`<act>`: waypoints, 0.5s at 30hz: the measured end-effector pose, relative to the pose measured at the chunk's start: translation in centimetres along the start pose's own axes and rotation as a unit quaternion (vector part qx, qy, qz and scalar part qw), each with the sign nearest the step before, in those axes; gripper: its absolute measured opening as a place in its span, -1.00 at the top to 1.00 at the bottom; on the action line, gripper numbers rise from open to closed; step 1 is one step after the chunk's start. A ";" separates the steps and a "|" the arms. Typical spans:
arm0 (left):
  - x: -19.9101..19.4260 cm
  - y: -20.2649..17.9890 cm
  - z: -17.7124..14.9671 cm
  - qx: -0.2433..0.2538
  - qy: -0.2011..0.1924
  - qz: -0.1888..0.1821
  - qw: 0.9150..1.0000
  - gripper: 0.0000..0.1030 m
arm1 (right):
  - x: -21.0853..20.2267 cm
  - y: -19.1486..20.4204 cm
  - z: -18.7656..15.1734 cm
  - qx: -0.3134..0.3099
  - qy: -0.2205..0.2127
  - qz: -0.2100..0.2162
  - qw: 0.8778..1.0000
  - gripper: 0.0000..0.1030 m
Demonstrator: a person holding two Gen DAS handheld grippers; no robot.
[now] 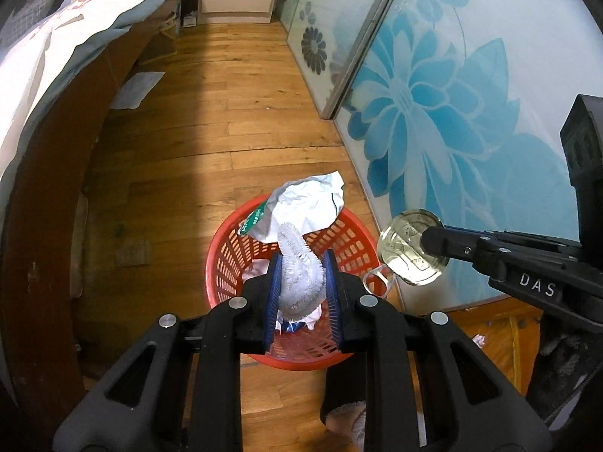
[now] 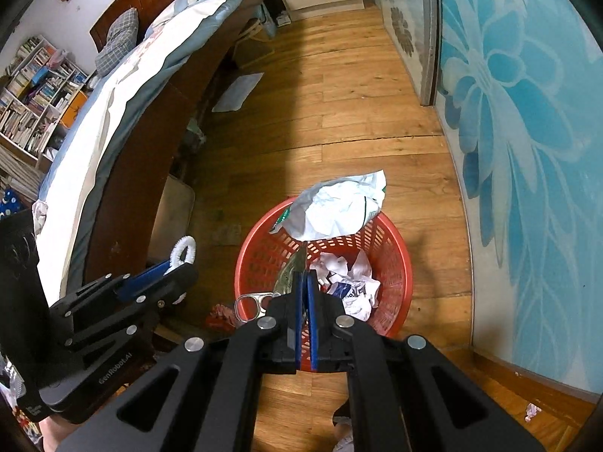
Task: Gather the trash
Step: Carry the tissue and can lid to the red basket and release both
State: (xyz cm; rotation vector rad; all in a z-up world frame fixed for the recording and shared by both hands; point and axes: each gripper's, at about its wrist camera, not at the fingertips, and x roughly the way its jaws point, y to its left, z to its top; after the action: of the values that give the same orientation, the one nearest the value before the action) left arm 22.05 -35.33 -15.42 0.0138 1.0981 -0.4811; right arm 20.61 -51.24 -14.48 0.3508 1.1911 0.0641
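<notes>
Both grippers hang over the red basket (image 1: 226,260), which stands on the wooden floor (image 1: 233,113) between the bed (image 1: 56,49) and the flowered sliding door (image 1: 471,113), and this is the relation that matters: each piece of trash is already above or at the edge of the opening, so I judge that the next move is only to let go. The left gripper (image 1: 301,282) is nearer to the middle of the basket; its blue pads (image 1: 274,282) press from both sides on a white bristly brush-like piece (image 1: 299,286), whose long axis runs forward and curls up away from the fingers, directly above the tissues inside. The right gripper (image 2: 305,290) is clenched almost fully on the thin edge of a round can lid (image 1: 412,246), which carries a pull ring (image 1: 378,280); the lid hangs over the basket rim, at its side, so it may need a small shift inward. A crumpled white bag (image 2: 335,211) lies on the far rim
</notes>
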 end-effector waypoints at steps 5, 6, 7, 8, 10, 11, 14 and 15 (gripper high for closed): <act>-0.8 -0.3 -0.1 0.016 -0.010 0.008 1.000 -0.20 | -1.2 0.5 0.1 -0.023 -0.020 -0.045 0.999 0.84; -1.0 -0.2 -0.2 0.015 -0.014 0.008 1.000 -0.22 | -1.3 0.3 0.2 -0.021 -0.022 -0.049 0.998 0.84; -1.3 0.0 -0.2 0.014 -0.014 0.011 1.000 -0.22 | -1.7 0.2 0.2 -0.019 -0.026 -0.052 0.998 0.84; -1.5 0.0 -0.2 0.013 -0.014 0.014 1.000 -0.23 | -1.9 0.0 0.3 -0.019 -0.030 -0.055 0.998 0.84; -2.7 0.2 -0.2 0.014 -0.017 0.027 0.999 -0.23 | -2.8 -0.2 0.4 -0.012 -0.043 -0.058 0.997 0.84; -3.4 0.3 -0.2 0.013 -0.020 0.031 0.999 -0.23 | -3.1 -0.3 0.5 -0.010 -0.049 -0.057 0.997 0.83; -7.2 0.2 -0.1 0.011 -0.048 0.038 0.998 -0.31 | -4.5 0.5 0.5 -0.007 -0.073 -0.038 0.997 0.43; -9.0 0.0 -0.1 0.011 -0.063 0.043 0.997 -0.38 | -5.1 1.1 0.5 -0.009 -0.084 -0.022 0.996 -0.10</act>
State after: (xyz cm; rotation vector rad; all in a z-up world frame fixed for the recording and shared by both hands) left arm 18.69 -31.97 -7.76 0.0498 0.9653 -0.4109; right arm 19.32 -51.48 -9.43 0.3080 1.0307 0.0062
